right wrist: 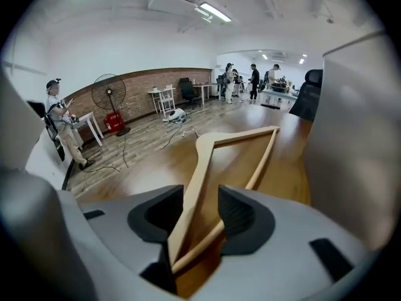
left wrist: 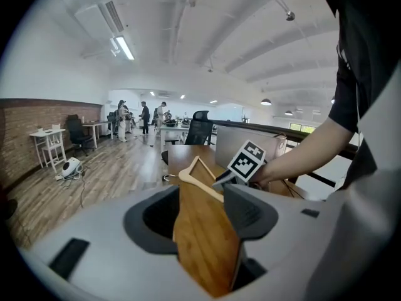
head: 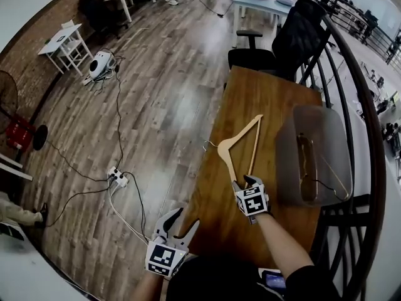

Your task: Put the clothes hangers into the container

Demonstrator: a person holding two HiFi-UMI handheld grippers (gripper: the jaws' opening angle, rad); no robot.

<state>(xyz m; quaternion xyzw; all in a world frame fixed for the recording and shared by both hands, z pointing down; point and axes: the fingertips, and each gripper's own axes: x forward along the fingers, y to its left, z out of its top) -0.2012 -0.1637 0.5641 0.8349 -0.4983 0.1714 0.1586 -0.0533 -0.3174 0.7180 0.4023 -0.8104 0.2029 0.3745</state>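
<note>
Now the right gripper [head: 245,182] sits at the near corner of the pale wooden clothes hanger [head: 241,133], jaws spread and that corner between them, unpinched. That hanger lies flat on the brown wooden table [head: 250,86], just left of the translucent grey plastic container [head: 288,162], which holds a second wooden hanger [head: 306,168]. The left gripper [head: 182,221] hangs released and empty, well left of the container.

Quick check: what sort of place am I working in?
Probably an open-plan office or lab: an office chair, a white desk, and people standing at the far end under strip lights.
</note>
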